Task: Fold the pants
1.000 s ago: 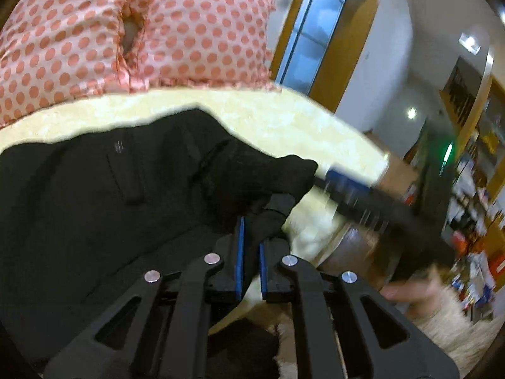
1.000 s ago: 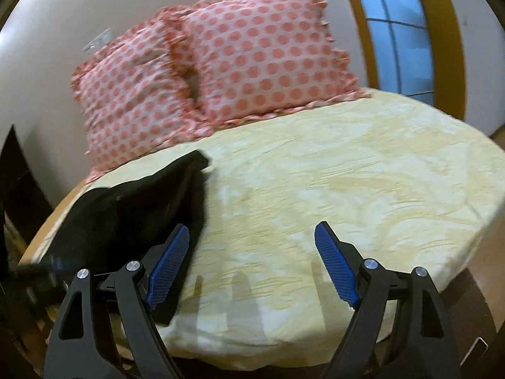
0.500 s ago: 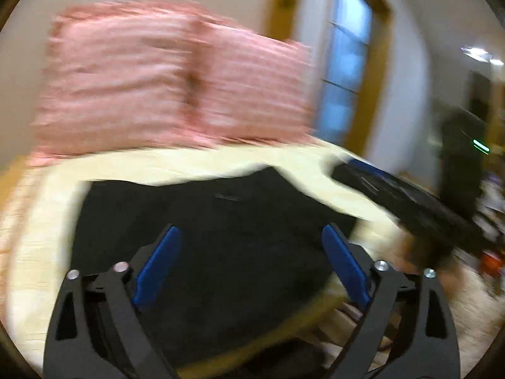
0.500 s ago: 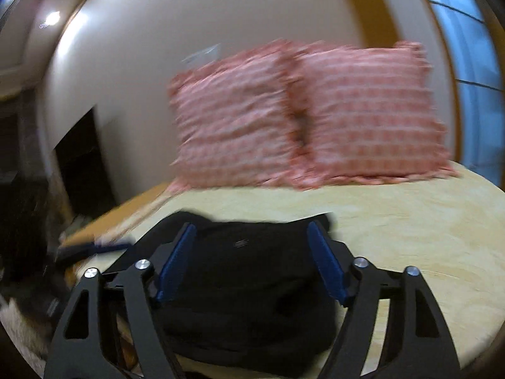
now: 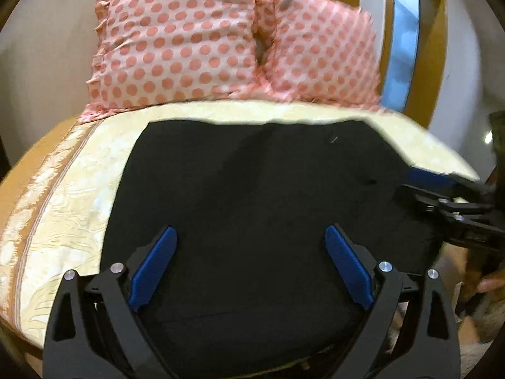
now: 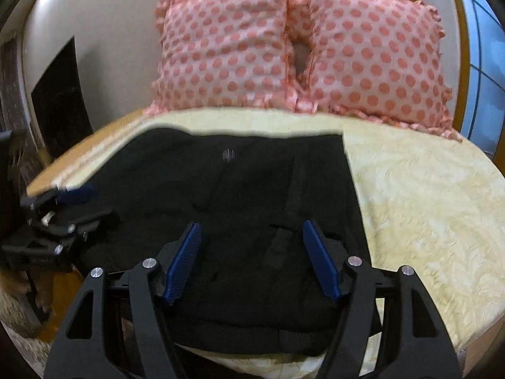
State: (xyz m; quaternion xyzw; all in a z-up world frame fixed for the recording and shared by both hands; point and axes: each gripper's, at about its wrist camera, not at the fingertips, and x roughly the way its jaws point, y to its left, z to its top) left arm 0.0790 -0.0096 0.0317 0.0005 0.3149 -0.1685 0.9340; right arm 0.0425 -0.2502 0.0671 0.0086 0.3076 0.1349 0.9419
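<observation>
Black pants (image 5: 258,195) lie folded into a rough rectangle on the yellow bedspread (image 5: 69,202), near the bed's front edge. My left gripper (image 5: 249,265) is open and empty, hovering over the near half of the pants. My right gripper (image 6: 252,259) is open and empty above the same pants (image 6: 252,186). In the left wrist view the right gripper (image 5: 448,202) shows at the pants' right edge. In the right wrist view the left gripper (image 6: 60,218) shows at the pants' left edge.
Two pink polka-dot pillows (image 5: 195,41) (image 6: 375,57) stand at the head of the bed. The bed's wooden rim (image 6: 91,145) runs along the left. A window with a wooden frame (image 5: 407,41) is at the right. A dark opening (image 6: 56,94) sits in the left wall.
My left gripper let go of the black fabric and opened. Both grippers swung round to face the pillows over the pants, which now lie flat.
</observation>
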